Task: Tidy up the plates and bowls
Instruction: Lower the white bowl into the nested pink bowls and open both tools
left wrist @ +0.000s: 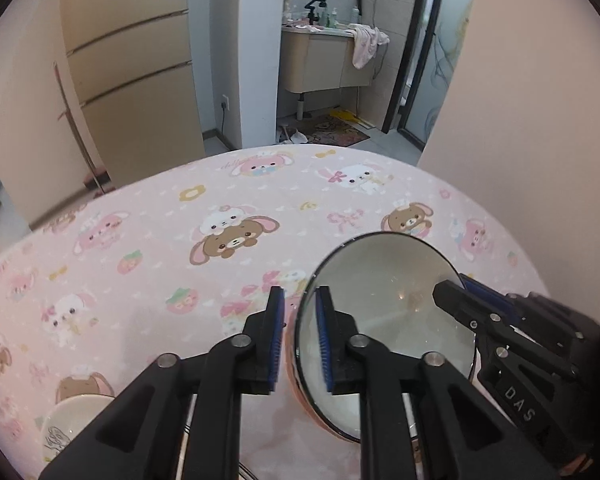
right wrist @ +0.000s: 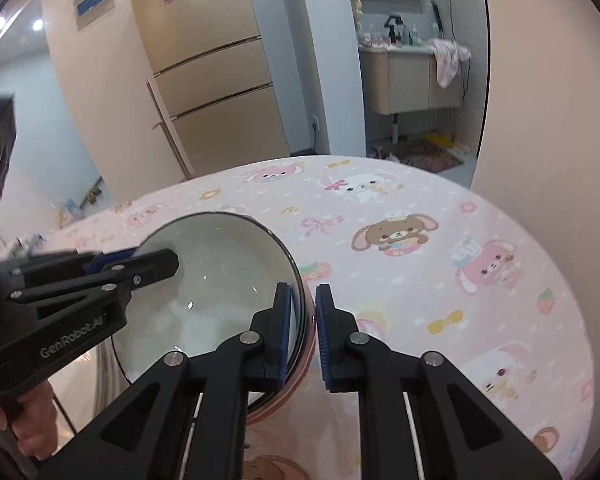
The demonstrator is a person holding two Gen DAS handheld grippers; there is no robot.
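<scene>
Our left gripper and right gripper both tilt downward, each straddling an opposite edge of the bowl on the pink counter; the right fingers clamp its rim, the left ones barely parted.

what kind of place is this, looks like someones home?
Most likely a small home or flat: a table under a pink cartoon-animal tablecloth, a tall beige fridge beside it, and an open doorway onto a bathroom vanity with a towel draped over it.
</scene>
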